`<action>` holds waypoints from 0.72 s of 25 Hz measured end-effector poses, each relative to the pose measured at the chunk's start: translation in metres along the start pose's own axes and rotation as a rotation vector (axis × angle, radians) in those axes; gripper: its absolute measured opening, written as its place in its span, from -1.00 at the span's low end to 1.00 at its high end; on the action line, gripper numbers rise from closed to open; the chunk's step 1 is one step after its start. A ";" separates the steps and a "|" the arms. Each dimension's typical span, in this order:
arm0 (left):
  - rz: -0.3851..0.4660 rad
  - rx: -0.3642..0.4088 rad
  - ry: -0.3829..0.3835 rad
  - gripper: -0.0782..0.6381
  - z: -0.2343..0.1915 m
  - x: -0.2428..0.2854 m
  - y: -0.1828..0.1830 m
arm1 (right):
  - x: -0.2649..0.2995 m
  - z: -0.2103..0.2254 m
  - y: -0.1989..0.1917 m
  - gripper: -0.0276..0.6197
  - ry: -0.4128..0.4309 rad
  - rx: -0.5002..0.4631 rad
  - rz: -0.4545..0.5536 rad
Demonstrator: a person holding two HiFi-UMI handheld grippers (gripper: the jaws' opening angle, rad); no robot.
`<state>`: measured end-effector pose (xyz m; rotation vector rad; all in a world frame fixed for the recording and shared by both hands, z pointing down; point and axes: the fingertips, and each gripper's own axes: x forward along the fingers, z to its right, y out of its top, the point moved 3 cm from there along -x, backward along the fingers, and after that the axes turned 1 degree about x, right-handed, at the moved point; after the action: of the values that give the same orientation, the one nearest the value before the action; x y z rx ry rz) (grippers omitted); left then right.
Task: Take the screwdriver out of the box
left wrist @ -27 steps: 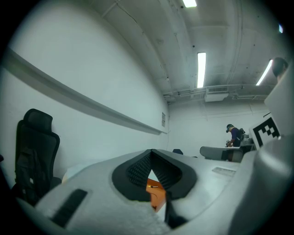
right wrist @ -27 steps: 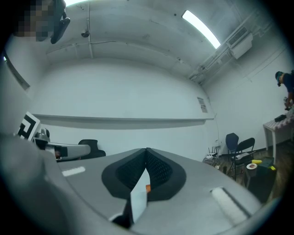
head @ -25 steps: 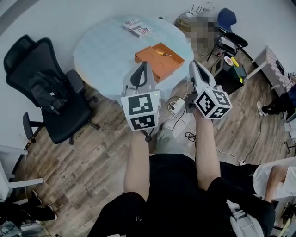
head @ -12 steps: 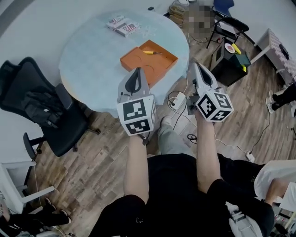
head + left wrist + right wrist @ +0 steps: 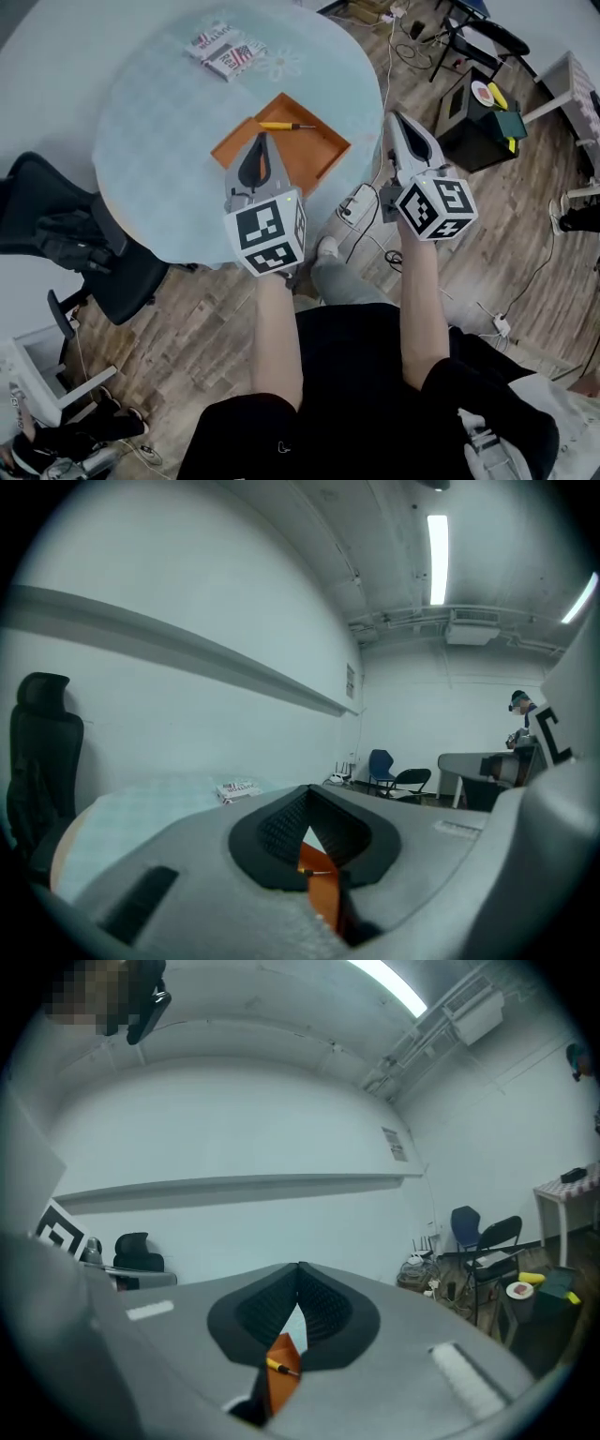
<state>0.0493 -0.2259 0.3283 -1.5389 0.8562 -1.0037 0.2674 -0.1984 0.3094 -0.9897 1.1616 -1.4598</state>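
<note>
left gripper [image 5: 262, 141] clenched, empty, its tip seen over the near left part of the orange box [image 5: 323, 150]. the screwdriver [image 5: 284, 126] lies in the box just beyond that tip, slightly right. right gripper [image 5: 395, 119] also clenched, empty, with the screwdriver off to its left.

The left hand-held gripper [image 5: 262, 139] hides part of the box [image 5: 319, 150]; the picture's edge crops the chair [image 5: 56, 239].
</note>
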 end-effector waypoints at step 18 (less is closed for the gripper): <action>-0.062 0.008 0.110 -0.78 -0.024 0.084 -0.006 | 0.098 0.034 -0.015 -0.88 0.192 0.018 -0.077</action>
<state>0.0601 -0.3105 0.3496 -1.5219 0.8841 -1.1441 0.2789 -0.2992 0.3330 -0.9048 1.2562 -1.6527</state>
